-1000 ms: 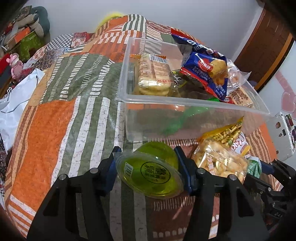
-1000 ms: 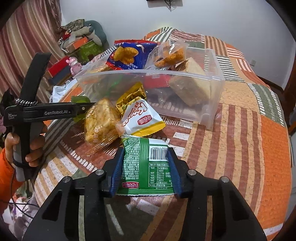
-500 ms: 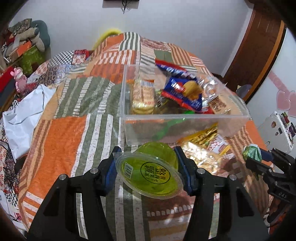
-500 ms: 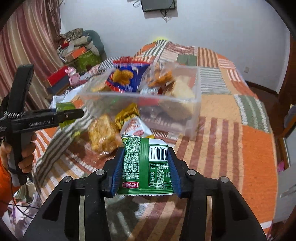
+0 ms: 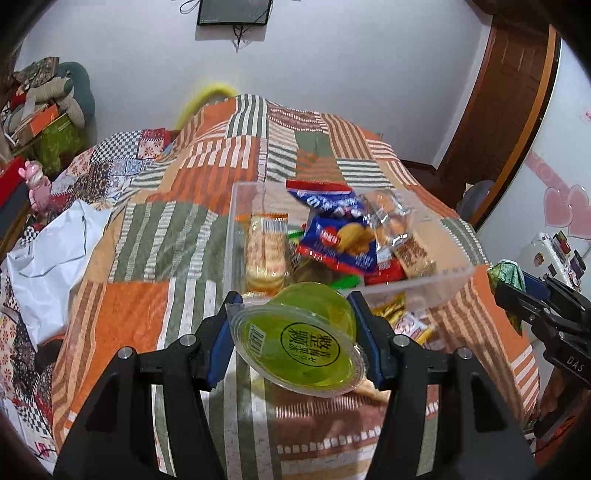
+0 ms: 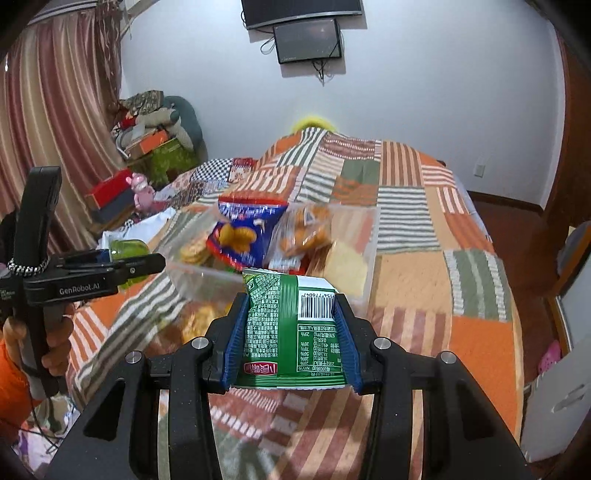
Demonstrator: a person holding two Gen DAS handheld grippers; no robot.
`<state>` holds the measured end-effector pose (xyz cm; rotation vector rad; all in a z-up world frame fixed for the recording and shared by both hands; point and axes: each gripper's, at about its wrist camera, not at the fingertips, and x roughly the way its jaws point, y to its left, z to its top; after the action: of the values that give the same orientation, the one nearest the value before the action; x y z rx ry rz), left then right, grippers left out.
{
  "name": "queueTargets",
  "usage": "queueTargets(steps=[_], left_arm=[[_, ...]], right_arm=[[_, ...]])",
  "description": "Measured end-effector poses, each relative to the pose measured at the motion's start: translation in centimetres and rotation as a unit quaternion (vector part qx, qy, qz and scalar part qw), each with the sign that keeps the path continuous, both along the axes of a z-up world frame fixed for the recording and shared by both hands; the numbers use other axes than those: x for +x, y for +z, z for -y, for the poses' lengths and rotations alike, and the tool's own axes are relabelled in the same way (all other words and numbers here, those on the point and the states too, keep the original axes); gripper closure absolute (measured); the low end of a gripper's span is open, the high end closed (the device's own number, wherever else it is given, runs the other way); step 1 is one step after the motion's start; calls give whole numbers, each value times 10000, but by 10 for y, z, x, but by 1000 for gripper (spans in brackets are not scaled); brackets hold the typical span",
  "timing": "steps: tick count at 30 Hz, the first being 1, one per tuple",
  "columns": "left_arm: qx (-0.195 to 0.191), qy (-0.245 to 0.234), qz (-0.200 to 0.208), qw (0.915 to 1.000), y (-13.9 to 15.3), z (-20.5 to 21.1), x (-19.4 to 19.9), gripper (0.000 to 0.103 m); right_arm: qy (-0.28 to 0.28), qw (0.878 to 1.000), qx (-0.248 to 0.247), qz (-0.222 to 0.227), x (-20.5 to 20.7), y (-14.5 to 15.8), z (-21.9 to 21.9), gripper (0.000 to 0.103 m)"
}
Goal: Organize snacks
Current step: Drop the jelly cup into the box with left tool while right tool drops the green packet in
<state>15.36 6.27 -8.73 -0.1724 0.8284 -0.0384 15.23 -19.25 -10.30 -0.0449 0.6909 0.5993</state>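
Open air above the clear rectangular plastic bin (image 5: 424, 275), but its right half is crowded: the blue crinkly snack bag (image 5: 332, 236) and clear cracker packets (image 5: 391, 218) poke above the rim. Bare floor shows at the bin's left end, beside the upright biscuit sleeve (image 5: 266, 254). Loose yellow packets (image 5: 410, 325) clutter the striped patchwork quilt (image 5: 155, 236) in front; left of the bin, open quilt.

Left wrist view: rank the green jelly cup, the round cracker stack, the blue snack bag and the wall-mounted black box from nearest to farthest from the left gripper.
1. green jelly cup, clamped in the left gripper.
2. round cracker stack, bin's left side.
3. blue snack bag, bin's middle, slightly beyond the crackers.
4. wall-mounted black box, on the far wall.
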Motion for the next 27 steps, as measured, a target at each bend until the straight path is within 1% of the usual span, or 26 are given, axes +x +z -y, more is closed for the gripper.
queueTargets(steps=[4,12,18,27], left_arm=[[-50,-4,-13,10000,0,1,11,46],[-7,-9,-46,10000,-6,2,30,46],[54,15,-54,10000,-10,1,44,46],[10,17,-98,10000,-20,-1,62,46]], right_arm=[[6,10000,-25,57,5,3,-5,62],[38,9999,-9,104,21,3,-17,62],[107,9999,-73,79,35,-1,-30,62],[150,9998,-107,-53,57,-10,-48,62]])
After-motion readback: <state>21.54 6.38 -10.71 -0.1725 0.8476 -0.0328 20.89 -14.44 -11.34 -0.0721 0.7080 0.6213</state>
